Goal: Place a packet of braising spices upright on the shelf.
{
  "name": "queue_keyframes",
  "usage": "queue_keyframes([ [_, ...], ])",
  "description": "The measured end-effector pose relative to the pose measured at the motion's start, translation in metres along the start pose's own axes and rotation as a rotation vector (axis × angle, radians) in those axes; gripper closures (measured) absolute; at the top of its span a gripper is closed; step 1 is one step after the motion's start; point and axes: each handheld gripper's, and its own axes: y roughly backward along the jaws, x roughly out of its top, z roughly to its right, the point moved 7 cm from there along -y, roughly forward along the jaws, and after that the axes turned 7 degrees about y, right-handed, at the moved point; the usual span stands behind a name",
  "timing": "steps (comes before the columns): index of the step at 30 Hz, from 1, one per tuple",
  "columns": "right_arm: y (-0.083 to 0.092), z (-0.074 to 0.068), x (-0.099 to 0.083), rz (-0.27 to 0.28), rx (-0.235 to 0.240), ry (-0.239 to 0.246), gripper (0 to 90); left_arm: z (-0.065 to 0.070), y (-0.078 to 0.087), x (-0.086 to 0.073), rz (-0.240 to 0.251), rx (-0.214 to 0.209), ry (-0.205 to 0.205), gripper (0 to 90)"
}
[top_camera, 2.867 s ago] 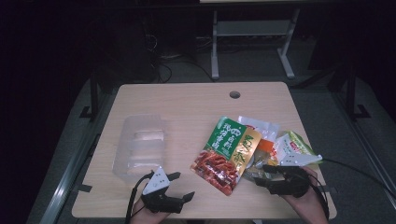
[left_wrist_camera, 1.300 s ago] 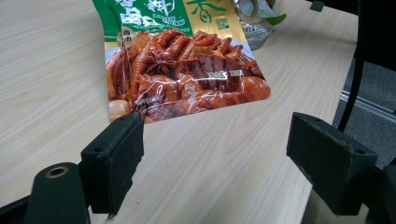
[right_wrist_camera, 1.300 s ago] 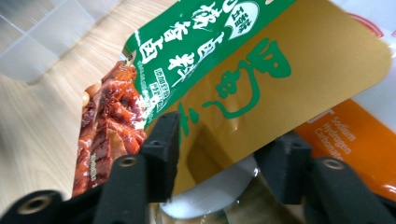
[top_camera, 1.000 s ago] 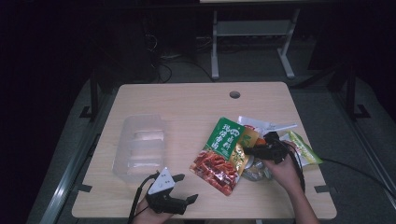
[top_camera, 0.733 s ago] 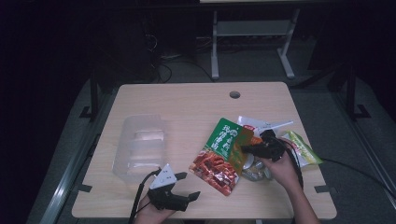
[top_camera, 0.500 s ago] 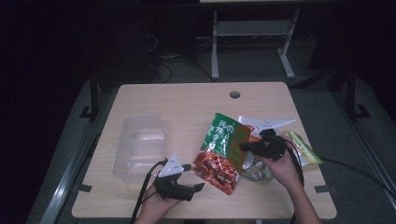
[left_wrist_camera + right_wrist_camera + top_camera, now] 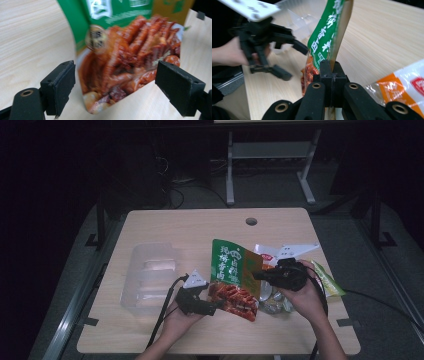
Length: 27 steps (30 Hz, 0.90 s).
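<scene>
A green snack bag (image 7: 231, 270) with a picture of red meat strips hangs tilted above the wooden table (image 7: 190, 227), its lower end near the tabletop. My right gripper (image 7: 257, 275) is shut on the bag's side edge; in the right gripper view its jaws (image 7: 332, 65) pinch the bag (image 7: 324, 37) tight. My left gripper (image 7: 212, 307) stands open at the bag's lower end. In the left gripper view the red lower part of the bag (image 7: 130, 45) lies between the wide jaws of my left gripper (image 7: 116, 68), which do not touch it.
A clear plastic container (image 7: 147, 277) lies at the left of the table. Behind my right hand lie an orange-and-white packet (image 7: 267, 255), a yellow-green packet (image 7: 327, 280) and small silver wrappers (image 7: 272, 297). A round cable hole (image 7: 251, 221) is at the far edge.
My right gripper has risen with the green bag, tipping it up off the table. My left gripper has slid right, up to the bag's lower end.
</scene>
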Motion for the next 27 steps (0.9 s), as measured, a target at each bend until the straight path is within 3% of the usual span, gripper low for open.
queue_keyframes([
  [4, 0.002, -0.005, 0.006, 0.018, 0.028, 0.022, 89.6, -0.008, -0.010, 0.010, -0.021, -0.031, 0.057, 19.6],
  [6, 0.001, -0.005, 0.006, 0.016, 0.031, 0.025, 89.6, -0.008, -0.013, 0.011, -0.031, -0.077, 0.066, 33.9],
  [8, 0.001, -0.004, 0.005, 0.015, 0.030, 0.025, 89.6, -0.008, -0.014, 0.013, -0.039, -0.077, 0.065, 44.0],
  [10, 0.000, -0.004, 0.004, 0.011, 0.027, 0.023, 89.6, -0.008, -0.013, 0.013, -0.040, -0.084, 0.062, 61.1],
  [12, 0.001, 0.000, 0.001, 0.017, 0.022, 0.010, 89.6, -0.008, -0.011, 0.014, -0.027, -0.113, 0.069, 69.7],
  [15, 0.002, 0.004, -0.001, 0.026, 0.021, -0.003, 89.6, -0.006, -0.010, 0.015, -0.023, -0.116, 0.054, 78.2],
  [18, 0.002, 0.007, -0.003, 0.027, 0.007, -0.014, 89.6, -0.003, -0.009, 0.014, -0.026, -0.113, 0.034, 84.6],
  [24, 0.003, 0.013, -0.005, 0.030, -0.009, -0.041, 89.1, 0.002, -0.007, 0.013, -0.016, -0.100, 0.009, 87.3],
  [25, 0.002, 0.014, -0.006, 0.024, -0.023, -0.042, 85.8, 0.002, -0.007, 0.012, -0.012, -0.091, -0.012, 87.4],
  [27, 0.001, 0.015, -0.007, 0.021, -0.029, -0.041, 83.0, 0.003, -0.006, 0.012, -0.010, -0.088, -0.017, 87.4],
])
